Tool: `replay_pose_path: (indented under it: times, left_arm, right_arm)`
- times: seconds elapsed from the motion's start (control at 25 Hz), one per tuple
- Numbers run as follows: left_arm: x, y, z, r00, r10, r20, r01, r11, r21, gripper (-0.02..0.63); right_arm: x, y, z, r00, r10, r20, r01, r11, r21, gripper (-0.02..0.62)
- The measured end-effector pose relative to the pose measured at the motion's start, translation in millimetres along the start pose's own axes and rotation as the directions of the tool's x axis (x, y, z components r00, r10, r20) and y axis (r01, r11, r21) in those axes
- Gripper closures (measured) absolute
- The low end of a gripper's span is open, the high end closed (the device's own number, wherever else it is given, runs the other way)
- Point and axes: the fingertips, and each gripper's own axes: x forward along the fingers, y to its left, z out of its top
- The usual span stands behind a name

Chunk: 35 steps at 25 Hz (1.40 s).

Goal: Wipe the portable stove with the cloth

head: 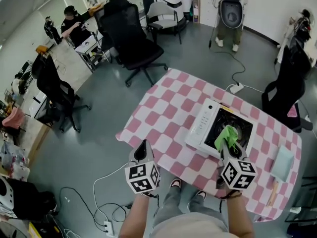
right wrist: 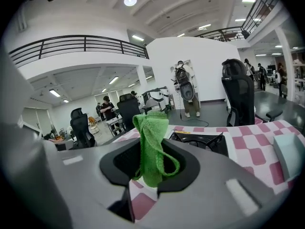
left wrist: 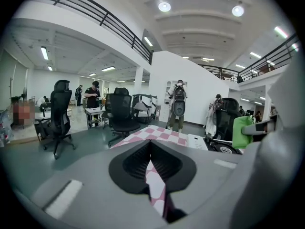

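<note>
The white portable stove [head: 208, 125] with a black burner sits on the right half of the pink checked table [head: 163, 118]. My right gripper [head: 229, 143] hovers at the stove's near edge, shut on a bunched green cloth [head: 226, 135] that sticks up from its jaws. In the right gripper view the cloth [right wrist: 151, 144] stands between the jaws of the gripper [right wrist: 151, 162], with the stove [right wrist: 202, 141] just beyond. My left gripper [head: 144, 147] hangs near the table's front-left edge, away from the stove. Its jaws [left wrist: 150, 148] are shut with nothing in them.
A pale blue pad [head: 283, 163] and a wooden stick [head: 272, 192] lie at the table's right end. Black office chairs [head: 133, 38] stand around, one [head: 290, 90] close to the far right corner. A power strip [head: 237, 88] and cables lie on the floor. People stand and sit at the back.
</note>
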Motion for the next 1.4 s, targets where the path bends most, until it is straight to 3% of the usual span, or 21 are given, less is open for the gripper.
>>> replay_pose_path:
  times: [0.44,0.76,1.4]
  left_arm:
    - [-9,37,-27,0.996,0.077,-0.042,-0.078,0.996,-0.031,0.606]
    - [0,57,-49,0.992,0.092,-0.087,-0.094,0.995,-0.024,0.606]
    - [28,69,-70,0.991,0.063,-0.116,-0.067,0.997,-0.030,0.606]
  right_arm:
    - [34,38,-39,0.989,0.098,-0.114,-0.099,0.995,-0.002,0.495]
    - [56,66,-75,0.970,0.151,-0.188,-0.149,0.989,0.028,0.495]
    - [74,87,-115,0.939,0.203,-0.279,-0.157,0.971,0.179,0.495]
